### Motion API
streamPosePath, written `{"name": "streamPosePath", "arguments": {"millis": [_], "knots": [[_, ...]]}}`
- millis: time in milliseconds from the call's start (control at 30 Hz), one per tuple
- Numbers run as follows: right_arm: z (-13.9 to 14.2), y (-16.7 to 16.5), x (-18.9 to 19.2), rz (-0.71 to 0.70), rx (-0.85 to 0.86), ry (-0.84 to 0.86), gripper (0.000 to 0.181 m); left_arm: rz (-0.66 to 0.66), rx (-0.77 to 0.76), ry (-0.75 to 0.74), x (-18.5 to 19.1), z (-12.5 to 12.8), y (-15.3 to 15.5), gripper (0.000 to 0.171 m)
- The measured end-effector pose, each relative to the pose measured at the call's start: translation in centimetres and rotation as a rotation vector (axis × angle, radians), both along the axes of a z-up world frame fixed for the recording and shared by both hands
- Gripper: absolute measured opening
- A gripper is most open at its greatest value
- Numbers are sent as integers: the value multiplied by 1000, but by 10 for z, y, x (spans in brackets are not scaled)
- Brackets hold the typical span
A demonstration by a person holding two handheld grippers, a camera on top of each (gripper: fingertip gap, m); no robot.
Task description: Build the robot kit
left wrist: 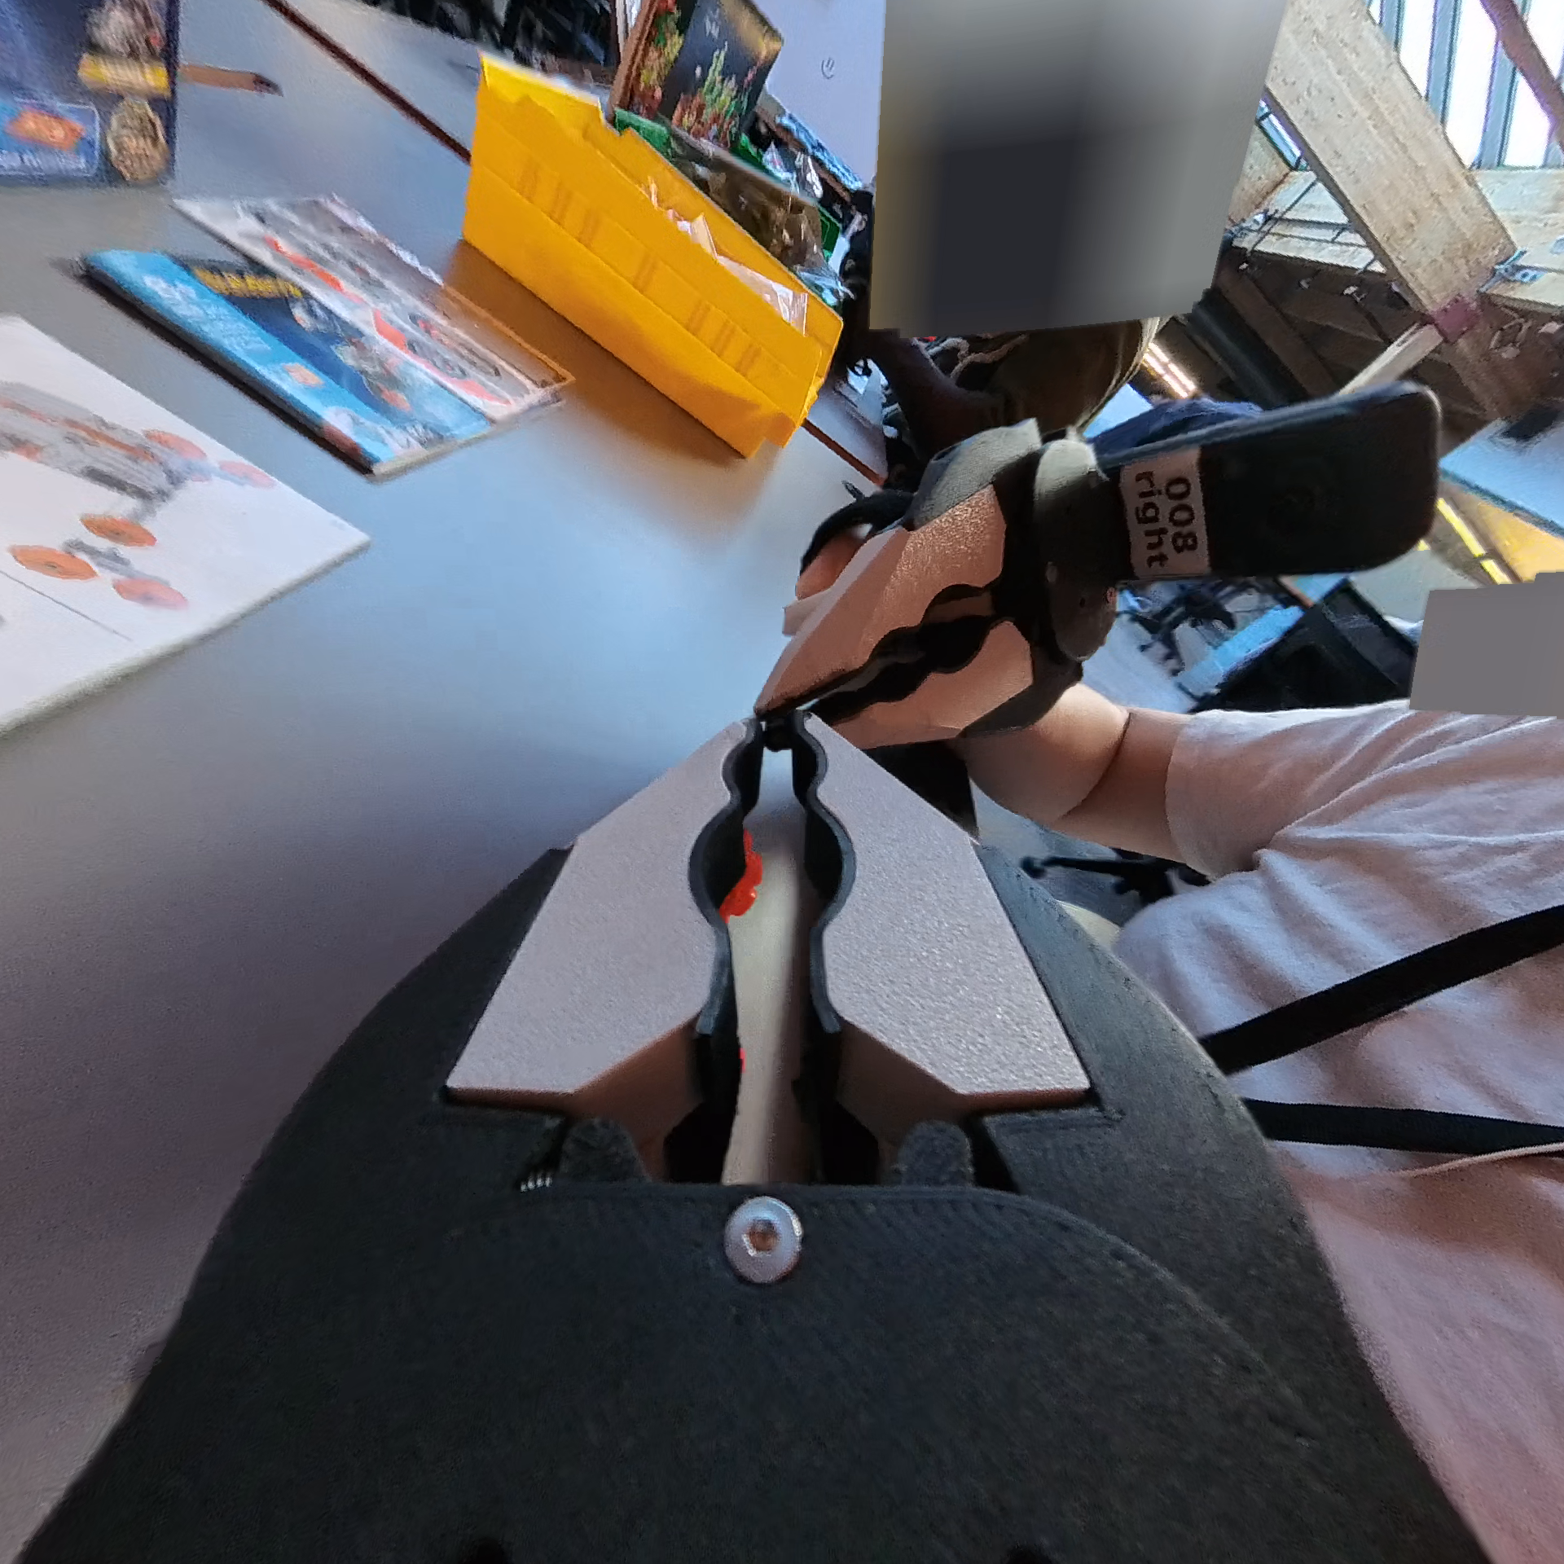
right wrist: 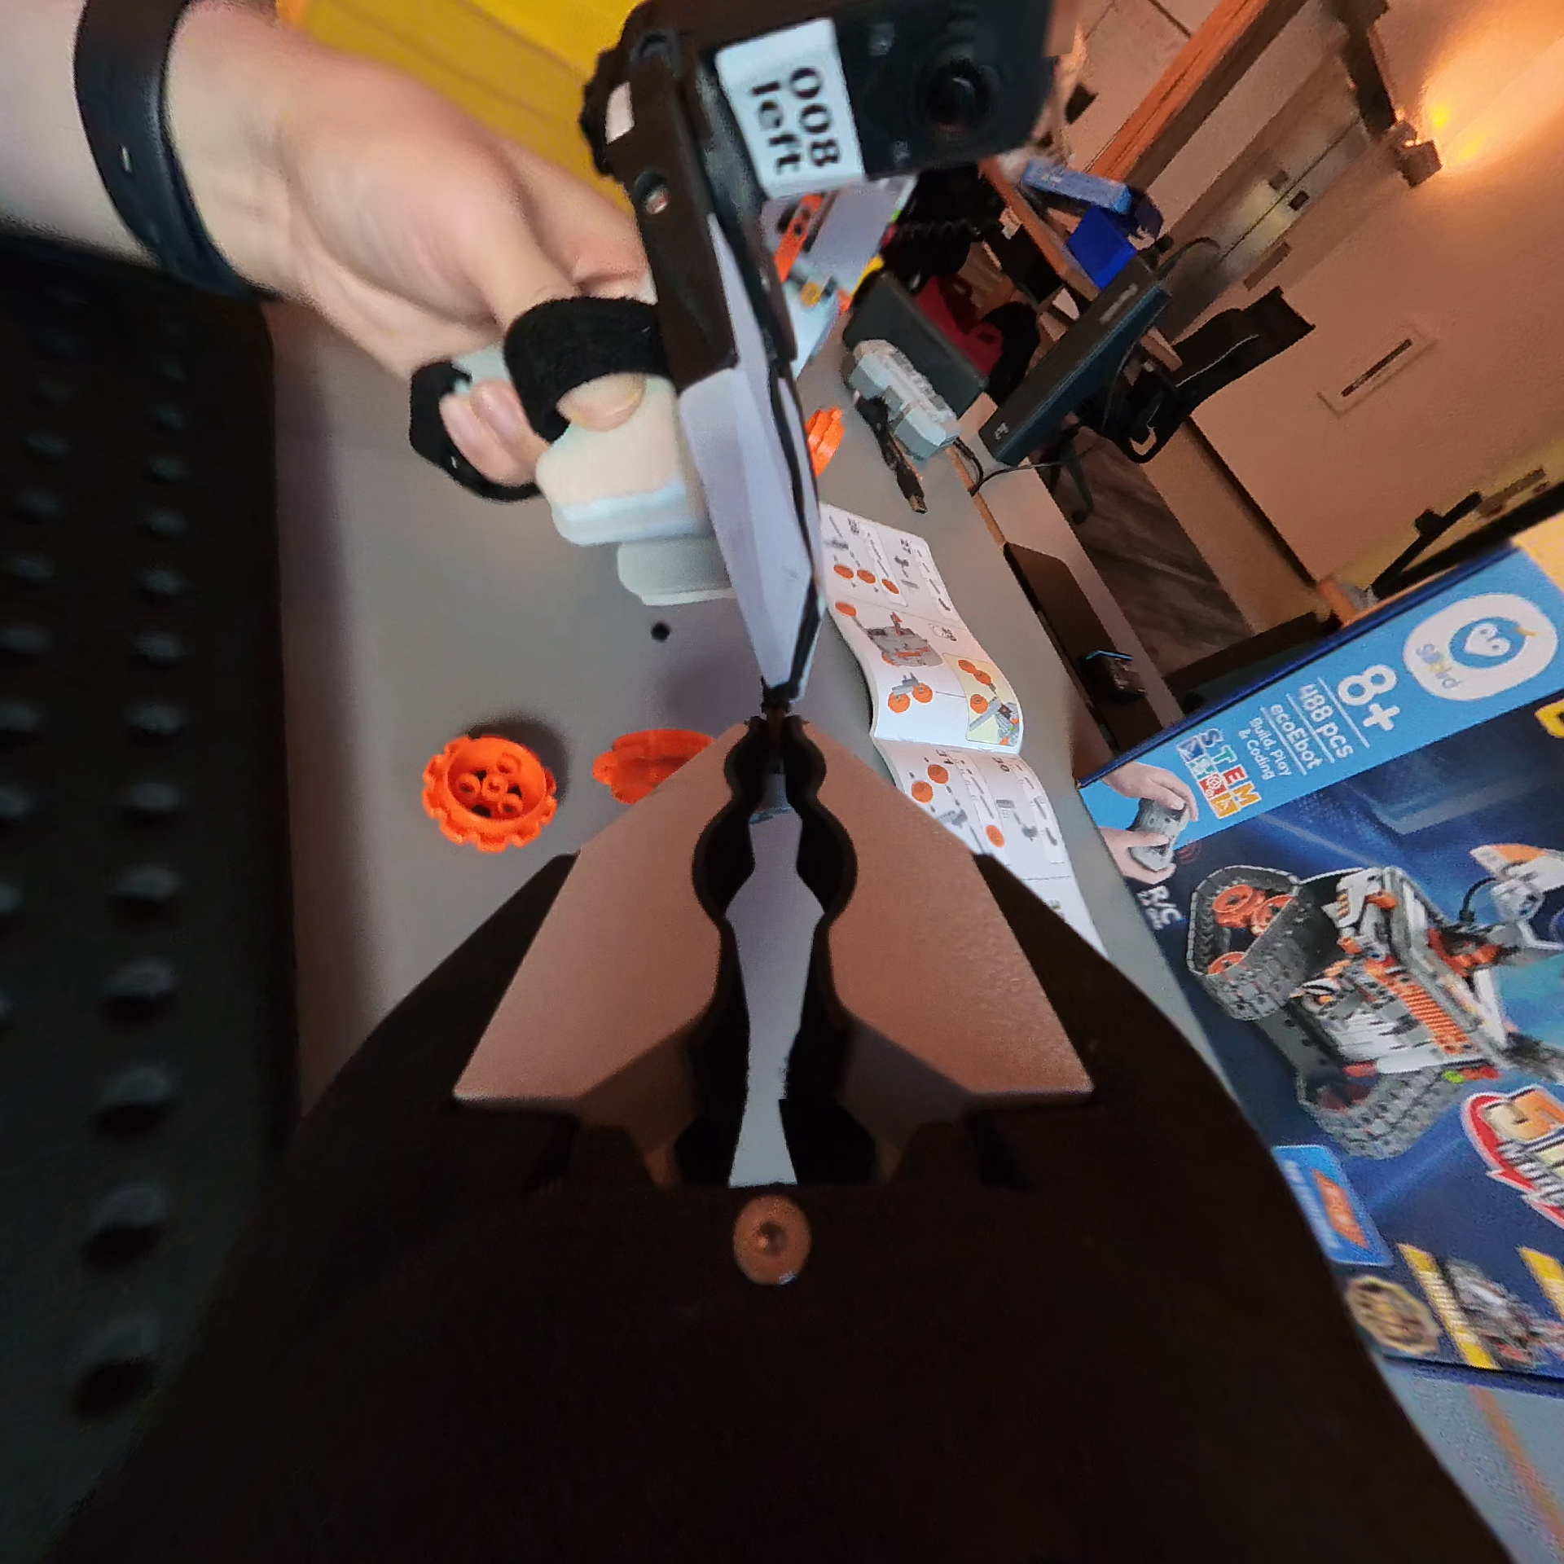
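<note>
My left gripper [left wrist: 774,729] and my right gripper [right wrist: 773,726] meet tip to tip above the grey table [left wrist: 406,762]. Both have their jaws closed on a small black part [right wrist: 772,709], which also shows in the left wrist view [left wrist: 775,735]. I cannot tell whether it is one piece or two joined. The right gripper comes in from the upper right in the left wrist view [left wrist: 772,709]. The left gripper comes down from above in the right wrist view [right wrist: 783,690]. Two orange gear wheels [right wrist: 489,791] [right wrist: 647,762] lie on the table below the tips.
A yellow bin [left wrist: 643,279] with bags stands at the back, with booklets [left wrist: 338,338] and an open instruction sheet [left wrist: 127,525] beside it. A blue kit box [right wrist: 1354,931], an instruction booklet [right wrist: 931,677], a third orange wheel [right wrist: 825,436] and a black studded mat [right wrist: 127,677] are nearby.
</note>
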State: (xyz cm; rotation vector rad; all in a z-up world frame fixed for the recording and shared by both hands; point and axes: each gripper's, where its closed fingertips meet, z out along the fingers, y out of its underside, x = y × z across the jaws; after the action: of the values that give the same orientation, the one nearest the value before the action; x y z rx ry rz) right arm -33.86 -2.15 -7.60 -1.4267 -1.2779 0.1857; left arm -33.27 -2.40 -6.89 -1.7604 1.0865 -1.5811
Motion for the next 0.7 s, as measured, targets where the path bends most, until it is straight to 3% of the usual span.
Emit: {"name": "streamPosePath", "arguments": {"millis": [33, 67, 100, 233, 333, 700], "knots": [[5, 2, 2, -13, -26, 54, 2, 32, 45, -13, -1, 6, 5, 18], [8, 6, 5, -35, -60, 107, 2, 71, 101, -19, -2, 13, 10, 43], [9, 10, 10, -58, -102, 152, 2, 92, 161, -11, -4, 17, 10, 48], [20, 15, 19, -57, -306, 416, 1, 170, 385, 94, 0, 10, 1, 32], [25, 19, 23, -53, -442, 587, 3, 224, 461, 178, 8, 0, 0, 30], [32, 38, 14, 31, -1030, 1220, 2, 454, 820, 308, 11, 19, 20, 21]]}}
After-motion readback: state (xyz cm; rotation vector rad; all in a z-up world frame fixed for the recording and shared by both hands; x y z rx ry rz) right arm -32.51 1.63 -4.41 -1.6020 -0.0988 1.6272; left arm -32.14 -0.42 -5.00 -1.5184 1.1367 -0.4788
